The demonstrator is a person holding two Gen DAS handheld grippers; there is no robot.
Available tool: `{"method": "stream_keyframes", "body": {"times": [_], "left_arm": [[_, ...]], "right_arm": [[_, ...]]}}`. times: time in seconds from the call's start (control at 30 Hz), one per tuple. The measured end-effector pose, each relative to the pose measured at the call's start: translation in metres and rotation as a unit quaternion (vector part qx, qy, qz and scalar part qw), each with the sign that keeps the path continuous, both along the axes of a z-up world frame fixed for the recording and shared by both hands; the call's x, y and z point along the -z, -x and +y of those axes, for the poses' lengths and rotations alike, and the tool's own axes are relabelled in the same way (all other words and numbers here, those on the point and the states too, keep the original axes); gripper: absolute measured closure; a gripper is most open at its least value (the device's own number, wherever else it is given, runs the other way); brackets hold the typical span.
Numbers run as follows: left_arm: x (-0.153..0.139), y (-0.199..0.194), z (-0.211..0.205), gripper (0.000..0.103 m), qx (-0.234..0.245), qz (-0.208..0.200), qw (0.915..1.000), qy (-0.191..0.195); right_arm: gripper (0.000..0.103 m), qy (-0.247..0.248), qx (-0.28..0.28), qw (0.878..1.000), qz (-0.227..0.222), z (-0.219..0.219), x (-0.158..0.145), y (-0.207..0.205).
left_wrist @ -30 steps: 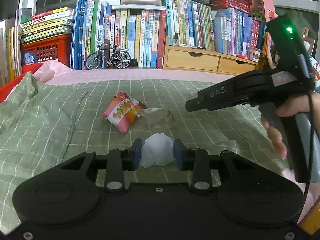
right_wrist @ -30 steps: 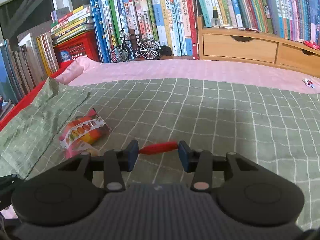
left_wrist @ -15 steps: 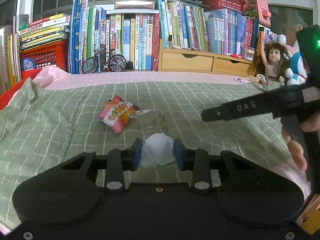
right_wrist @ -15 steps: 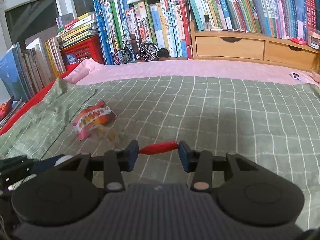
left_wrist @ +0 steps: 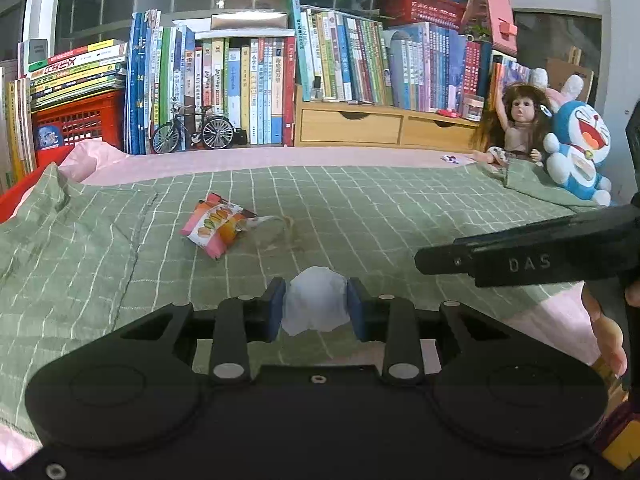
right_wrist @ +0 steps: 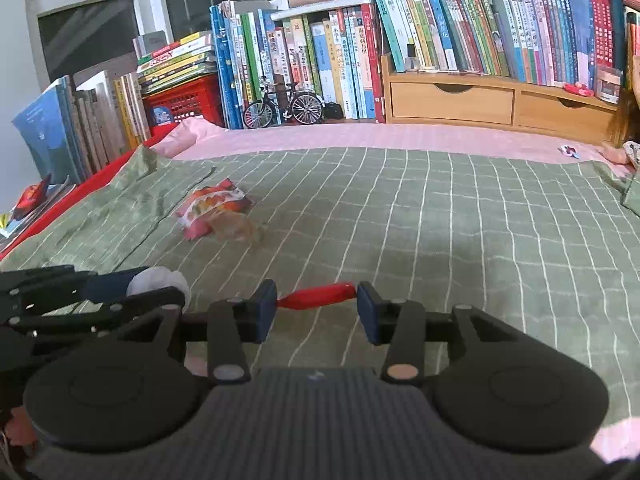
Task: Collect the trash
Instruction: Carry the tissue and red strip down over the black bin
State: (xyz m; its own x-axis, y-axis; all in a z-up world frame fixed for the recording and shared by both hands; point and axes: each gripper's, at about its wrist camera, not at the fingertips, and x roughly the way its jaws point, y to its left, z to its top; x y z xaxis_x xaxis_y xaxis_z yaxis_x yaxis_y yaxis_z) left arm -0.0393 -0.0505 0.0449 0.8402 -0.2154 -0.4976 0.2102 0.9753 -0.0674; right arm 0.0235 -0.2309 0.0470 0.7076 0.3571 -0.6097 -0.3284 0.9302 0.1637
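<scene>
Left tongs (left_wrist: 316, 311): closed on a crumpled white tissue wad (left_wrist: 315, 307), pads pressing both its sides. Right tongs (right_wrist: 316, 312): closed on a twisted red wrapper (right_wrist: 318, 297), pinched end to end between the pads. Both loads are held clear above the bed.

Both of your tongs are full, so the step in hand reads as carry-off to a bin; no bin shows in either view. Keep squeeze pressure steady: the tissue is soft and could slip out, and the red wrapper is thin and held only by its ends. Move level, no jerks.

Left on the green checked blanket (left_wrist: 400, 216), left of centre and farther out: a pink snack packet (left_wrist: 216, 226), and touching its right side a crumpled clear wrapper (left_wrist: 276, 232), hard to see against the cloth. Take these after you unload; grip the clear one low, close to the blanket.

Far right edge: a small candy-like scrap (right_wrist: 569, 150) on the pink sheet, near the doll (left_wrist: 516, 124). Possibly trash; too small to tell.
</scene>
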Motion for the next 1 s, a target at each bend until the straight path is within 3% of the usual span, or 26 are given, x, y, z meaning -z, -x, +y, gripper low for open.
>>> {"method": "stream_keyframes", "body": {"times": [0.53, 1.0], "left_arm": [[-0.003, 0.065, -0.014, 0.072, 0.052, 0.007, 0.9986, 0.002], [0.031, 0.115, -0.018, 0.072, 0.082, 0.060, 0.9948, -0.008]], "right_arm": [[0.055, 0.006, -0.017, 1.000, 0.004, -0.012, 0.004, 0.078], [0.055, 0.020, -0.028, 0.999, 0.022, -0.015, 0.026, 0.149]]}}
